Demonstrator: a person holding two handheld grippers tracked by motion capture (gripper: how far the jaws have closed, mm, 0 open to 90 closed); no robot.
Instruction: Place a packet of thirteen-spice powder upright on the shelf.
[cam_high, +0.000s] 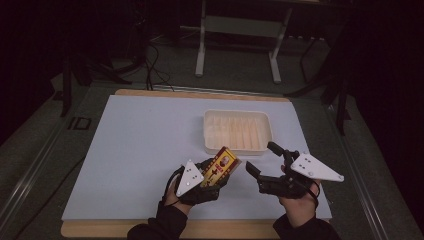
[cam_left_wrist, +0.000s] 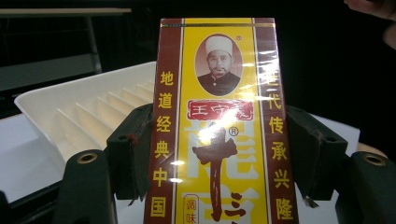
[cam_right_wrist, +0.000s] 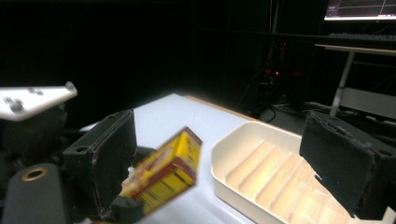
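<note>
Gripping the box (cam_high: 220, 167) between its fingers (cam_left_wrist: 133, 154), my left gripper (cam_high: 212, 172) is holding it just above the counter (cam_high: 140, 150), near the front edge and a little left of my right gripper (cam_high: 265, 162). I am seeing the pads pressing on both long sides of the box, about halfway along its length. In the high view the box's long axis is running from lower left to upper right, with its free end pointing toward the near left corner of the tray (cam_high: 238, 131) and lifted slightly. In the left gripper view the box (cam_left_wrist: 217, 126) is standing straight up along the fingers, printed yellow-and-red face toward the camera, portrait at the top, so its top end is pointing away from my hand. The white ribbed tray (cam_left_wrist: 70, 116) is lying behind it on that side.

My right gripper is hanging released, its fingers (cam_right_wrist: 341, 161) spread wide with nothing between them. In the right gripper view the box (cam_right_wrist: 168, 170) is appearing tilted, blurred, beside the left-hand finger and apart from it, with the tray (cam_right_wrist: 243, 163) lying between the two fingers farther off. In the high view the right gripper is sitting just right of the box, its fingers angled toward the tray, not touching either. The tray is resting flat near the middle of the counter, well apart from both hands.
</note>
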